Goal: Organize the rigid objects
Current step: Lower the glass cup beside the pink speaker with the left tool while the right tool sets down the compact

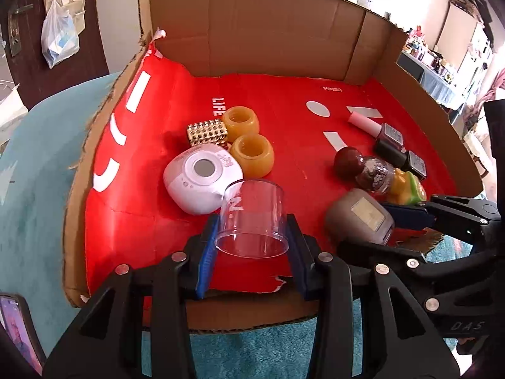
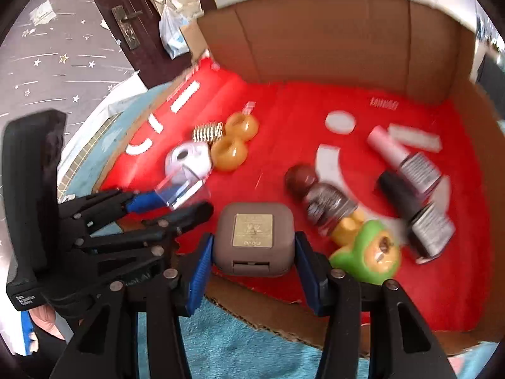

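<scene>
My left gripper (image 1: 252, 246) pinches a clear plastic cup (image 1: 252, 221) over the red "LIFE"-printed liner (image 1: 126, 221) of the cardboard box (image 1: 252, 31). My right gripper (image 2: 254, 249) clamps a grey square case (image 2: 254, 237); its gold label is unreadable.

A broad strip of bare red floor (image 1: 284, 126) was left open down the middle of the box (image 1: 252, 31), running to the back wall. The left was blocked by a white device (image 1: 202, 183), two amber rings (image 1: 246, 139) and a gold block (image 1: 206, 132). The right was crowded by bottles (image 1: 388, 145) and a toy (image 1: 407, 186).
</scene>
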Available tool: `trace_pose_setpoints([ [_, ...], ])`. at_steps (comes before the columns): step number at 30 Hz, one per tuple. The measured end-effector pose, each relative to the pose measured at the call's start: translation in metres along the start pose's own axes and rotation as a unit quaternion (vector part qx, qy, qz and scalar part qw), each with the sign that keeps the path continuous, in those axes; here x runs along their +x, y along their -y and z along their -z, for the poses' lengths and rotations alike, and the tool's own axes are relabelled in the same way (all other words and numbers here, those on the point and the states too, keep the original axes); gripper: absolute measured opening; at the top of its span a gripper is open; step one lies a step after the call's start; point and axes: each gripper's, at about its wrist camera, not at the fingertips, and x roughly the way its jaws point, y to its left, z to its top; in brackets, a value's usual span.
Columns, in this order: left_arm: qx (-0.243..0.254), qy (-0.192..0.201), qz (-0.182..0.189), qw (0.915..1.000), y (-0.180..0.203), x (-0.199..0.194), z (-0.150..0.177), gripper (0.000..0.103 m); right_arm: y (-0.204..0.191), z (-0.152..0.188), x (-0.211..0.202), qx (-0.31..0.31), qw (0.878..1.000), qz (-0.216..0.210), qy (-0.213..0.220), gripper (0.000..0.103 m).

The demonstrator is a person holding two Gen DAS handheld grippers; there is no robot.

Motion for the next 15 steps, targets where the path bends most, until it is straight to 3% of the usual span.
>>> trace_pose_setpoints([
  [8,0.002,0.002,-0.003,1.0,0.003,0.0017,-0.0016,0.038,-0.0004,-0.0069,0.0015,-0.018,0.995,0.097,0.031,0.053],
  [15,0.004,0.005,-0.007,1.0,0.0042,0.0026,-0.0014,0.038,-0.004,-0.0035,0.0083,-0.025,0.994,0.104,0.029,0.053],
])
